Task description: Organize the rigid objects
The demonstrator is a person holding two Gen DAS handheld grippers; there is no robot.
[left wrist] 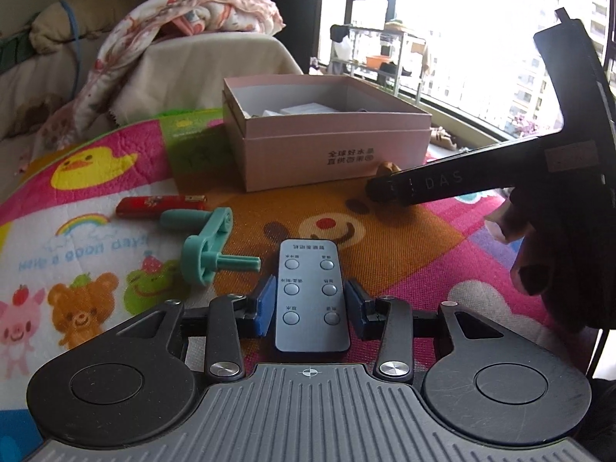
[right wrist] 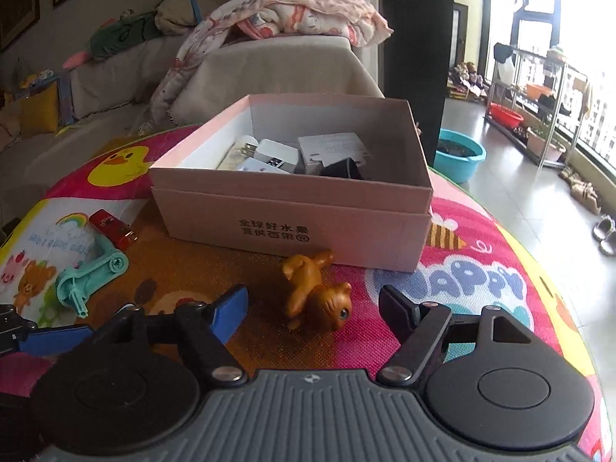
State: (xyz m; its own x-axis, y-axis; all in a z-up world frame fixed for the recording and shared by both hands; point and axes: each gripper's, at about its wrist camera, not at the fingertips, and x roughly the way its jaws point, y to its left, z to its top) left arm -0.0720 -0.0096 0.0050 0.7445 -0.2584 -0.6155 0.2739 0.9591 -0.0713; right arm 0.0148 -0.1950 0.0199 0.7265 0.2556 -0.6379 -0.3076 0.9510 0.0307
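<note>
My left gripper [left wrist: 312, 300] has its blue pads on both sides of a grey remote control [left wrist: 311, 296] lying on the play mat; the pads sit at or very near its edges. A teal plastic crank [left wrist: 210, 248] and a red lighter [left wrist: 159, 204] lie to its left. The pink open box [left wrist: 331, 142] stands behind. My right gripper [right wrist: 313, 304] is open, its fingers astride an orange toy cat [right wrist: 317, 290] that lies on the mat in front of the box [right wrist: 296, 211]. The box holds several white and black items [right wrist: 292, 154]. The crank [right wrist: 90, 275] and lighter [right wrist: 111, 227] show at left.
The colourful play mat [left wrist: 385, 223] covers the table. The right gripper's black body [left wrist: 481, 173] and the hand holding it fill the right of the left wrist view. A sofa with a blanket [right wrist: 292, 11] stands behind. A teal basin [right wrist: 460, 154] sits on the floor.
</note>
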